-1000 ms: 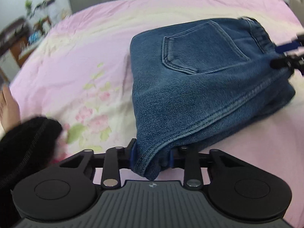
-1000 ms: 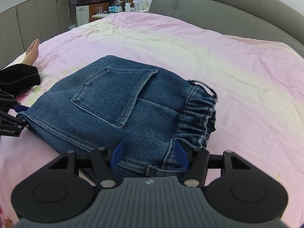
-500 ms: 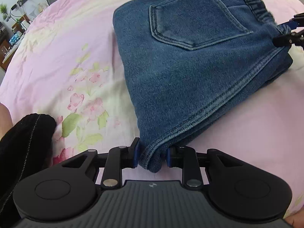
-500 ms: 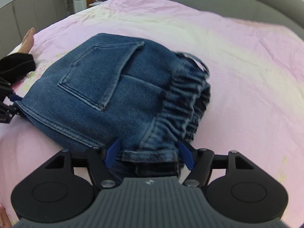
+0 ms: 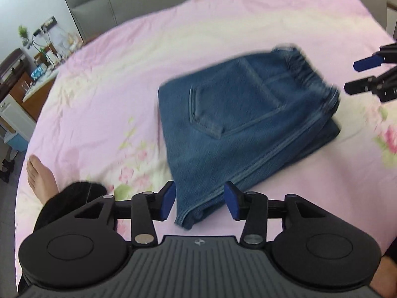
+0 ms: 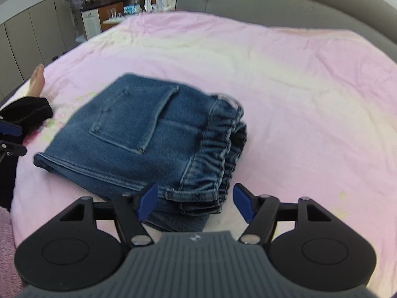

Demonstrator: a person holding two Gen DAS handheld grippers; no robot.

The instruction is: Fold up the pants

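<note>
Pants [image 5: 238, 129] lie folded mid-frame on the bed [image 5: 104, 79] — both claws, left claw [image 5: 199, 204] and right claw [image 6: 196, 202], have just been opening and stand spread, pinching nothing; a pad could snag denim and undo the fold.

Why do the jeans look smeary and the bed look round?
Left wrist view: the jeans are smeared by motion blur, the gripper sharp. Right wrist view: milder blur on the jeans. Both views: the fisheye lens bends the bed round.
</note>
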